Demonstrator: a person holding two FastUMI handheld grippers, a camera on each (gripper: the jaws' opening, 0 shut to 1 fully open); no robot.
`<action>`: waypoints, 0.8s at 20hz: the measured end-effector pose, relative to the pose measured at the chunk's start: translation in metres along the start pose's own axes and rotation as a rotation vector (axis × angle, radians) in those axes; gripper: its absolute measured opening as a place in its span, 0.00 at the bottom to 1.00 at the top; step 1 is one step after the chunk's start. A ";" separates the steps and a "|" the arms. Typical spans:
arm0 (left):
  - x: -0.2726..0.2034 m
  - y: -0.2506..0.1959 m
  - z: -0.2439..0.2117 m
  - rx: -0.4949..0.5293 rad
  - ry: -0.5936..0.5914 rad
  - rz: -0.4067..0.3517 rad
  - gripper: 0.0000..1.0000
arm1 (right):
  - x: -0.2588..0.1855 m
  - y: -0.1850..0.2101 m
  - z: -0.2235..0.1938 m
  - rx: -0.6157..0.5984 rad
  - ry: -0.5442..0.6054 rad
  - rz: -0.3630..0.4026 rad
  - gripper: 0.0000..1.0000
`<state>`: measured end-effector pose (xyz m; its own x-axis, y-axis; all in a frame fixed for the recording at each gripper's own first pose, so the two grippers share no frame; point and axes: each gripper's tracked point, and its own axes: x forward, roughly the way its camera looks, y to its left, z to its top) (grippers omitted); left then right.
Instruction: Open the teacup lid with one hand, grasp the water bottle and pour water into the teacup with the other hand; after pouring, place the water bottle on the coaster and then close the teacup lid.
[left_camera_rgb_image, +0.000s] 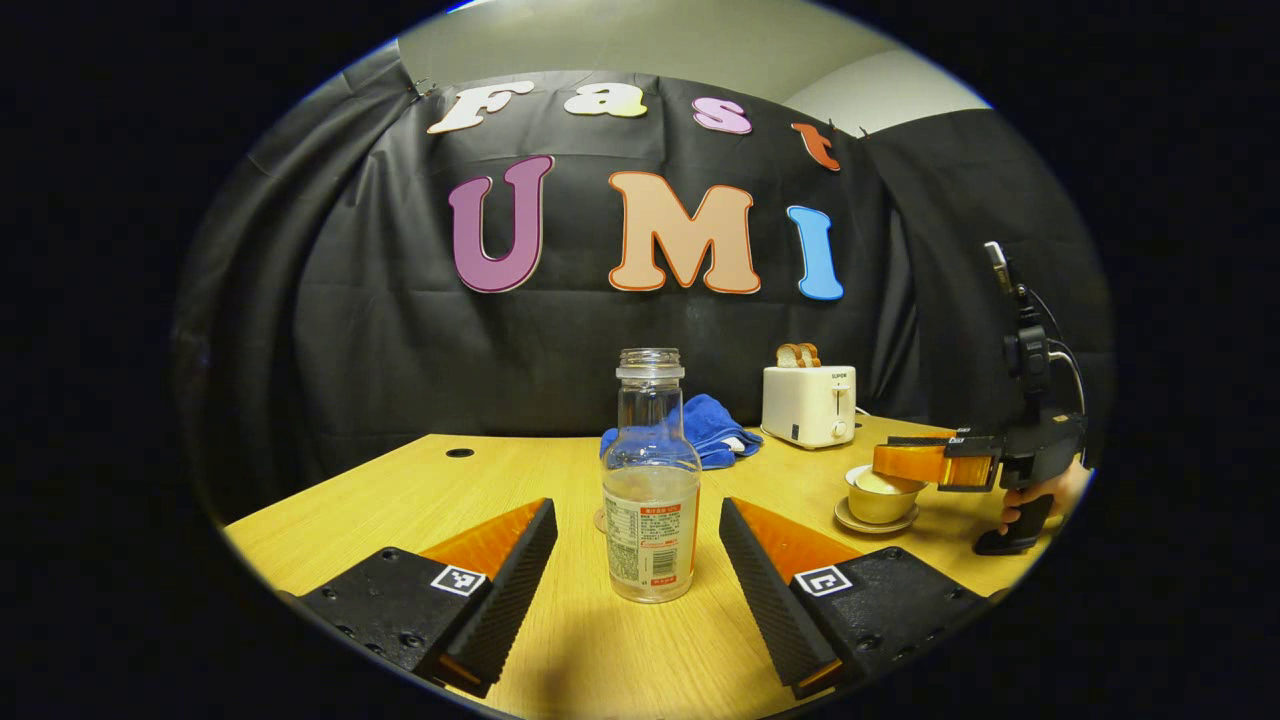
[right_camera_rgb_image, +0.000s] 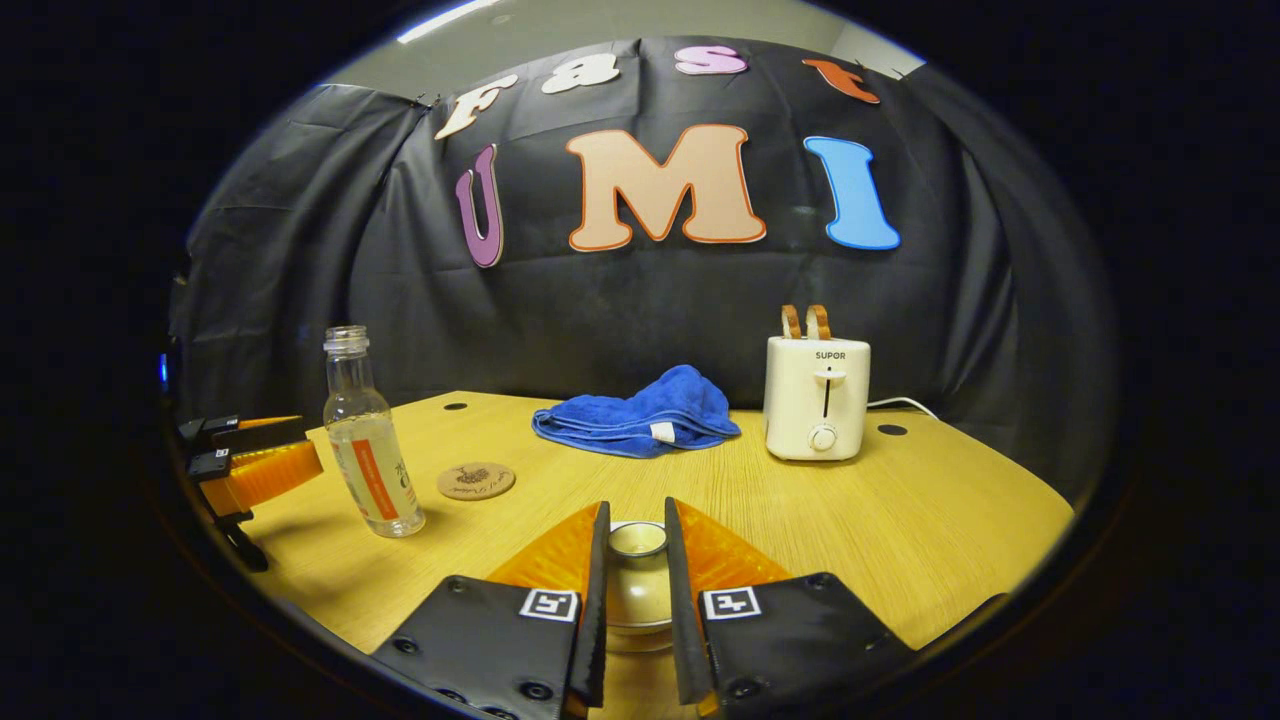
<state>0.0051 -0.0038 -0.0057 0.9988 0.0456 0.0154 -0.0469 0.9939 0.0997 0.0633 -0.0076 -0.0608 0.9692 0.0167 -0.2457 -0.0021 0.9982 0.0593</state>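
Black cloth backs the table (right_camera_rgb_image: 900, 520). At centre of the left gripper view, the part-full water bottle (left_camera_rgb_image: 651, 490), slick and light, stands between the spread left gripper (left_camera_rgb_image: 638, 560). Low in the right gripper view, the right gripper (right_camera_rgb_image: 636, 600) nearly closes around the fragile teacup lid (right_camera_rgb_image: 637, 541); contact unclear.

Clear glossy water bottle (left_camera_rgb_image: 651, 480), paper label; matt wood-grain table (right_camera_rgb_image: 900, 520); soft blue cloth (right_camera_rgb_image: 640, 415); glossy cream toaster (right_camera_rgb_image: 817, 397).
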 end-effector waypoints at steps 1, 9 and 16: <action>0.001 -0.001 0.001 0.000 -0.002 -0.007 0.96 | -0.002 0.000 0.003 0.002 -0.016 -0.004 0.31; 0.023 0.001 0.000 0.001 0.002 -0.017 0.95 | -0.020 -0.022 0.016 0.012 -0.123 -0.097 0.31; 0.048 -0.002 -0.002 0.001 0.005 -0.042 0.95 | -0.033 -0.068 0.017 0.017 -0.135 -0.266 0.31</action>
<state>0.0533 -0.0038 -0.0076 1.0000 0.0045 0.0066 -0.0051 0.9948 0.1017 0.0358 -0.0772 -0.0398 0.9591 -0.2547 -0.1237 0.2598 0.9653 0.0266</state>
